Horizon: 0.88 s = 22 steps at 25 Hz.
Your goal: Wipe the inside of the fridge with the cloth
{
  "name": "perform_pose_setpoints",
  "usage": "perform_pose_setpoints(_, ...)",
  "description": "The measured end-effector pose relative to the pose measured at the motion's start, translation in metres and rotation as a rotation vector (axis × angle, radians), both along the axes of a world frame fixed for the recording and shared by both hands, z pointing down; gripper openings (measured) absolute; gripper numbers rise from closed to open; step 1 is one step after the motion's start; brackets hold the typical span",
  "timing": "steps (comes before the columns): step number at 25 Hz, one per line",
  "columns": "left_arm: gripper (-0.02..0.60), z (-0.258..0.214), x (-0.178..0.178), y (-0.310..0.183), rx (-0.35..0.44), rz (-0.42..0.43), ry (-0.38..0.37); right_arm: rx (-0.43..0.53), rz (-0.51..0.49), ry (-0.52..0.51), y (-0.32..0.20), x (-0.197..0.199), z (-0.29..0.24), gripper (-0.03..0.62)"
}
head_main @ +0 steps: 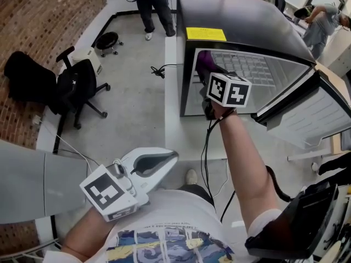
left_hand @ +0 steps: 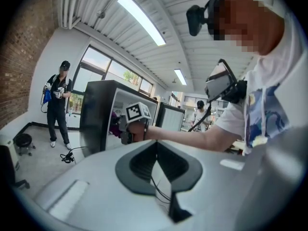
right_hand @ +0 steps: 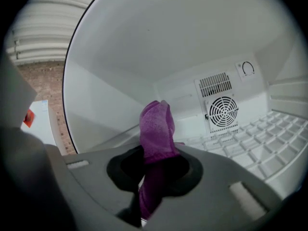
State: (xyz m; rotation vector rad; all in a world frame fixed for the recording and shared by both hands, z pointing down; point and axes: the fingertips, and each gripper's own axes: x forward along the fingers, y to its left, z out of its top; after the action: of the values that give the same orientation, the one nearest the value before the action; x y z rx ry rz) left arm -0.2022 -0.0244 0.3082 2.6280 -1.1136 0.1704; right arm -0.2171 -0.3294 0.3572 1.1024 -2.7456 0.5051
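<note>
The small black fridge (head_main: 241, 37) stands open, its door (head_main: 307, 111) swung to the right. My right gripper (head_main: 207, 80), under its marker cube, is at the fridge mouth, shut on a purple cloth (head_main: 204, 63). In the right gripper view the cloth (right_hand: 157, 126) sticks up from between the jaws of the right gripper (right_hand: 156, 165), in front of the white back wall with a round fan grille (right_hand: 223, 110) and a wire shelf (right_hand: 262, 143). My left gripper (head_main: 167, 159) hangs low by my body, shut on nothing; in its own view the left gripper (left_hand: 157, 161) faces the fridge (left_hand: 96, 114).
A black office chair (head_main: 77, 86) stands on the grey floor to the left. A cable (head_main: 159, 70) lies beside the fridge. One person (head_main: 153, 4) stands behind the fridge, another (head_main: 323, 21) at the far right. A yellow sticker (head_main: 205, 34) sits on the fridge top.
</note>
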Motion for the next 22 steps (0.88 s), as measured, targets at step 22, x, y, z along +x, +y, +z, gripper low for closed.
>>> perform_pose_setpoints(22, 0.006, 0.002, 0.014, 0.024, -0.012, 0.113, 0.016, -0.149, -0.059, -0.233, 0.046, 0.011, -0.005, 0.054)
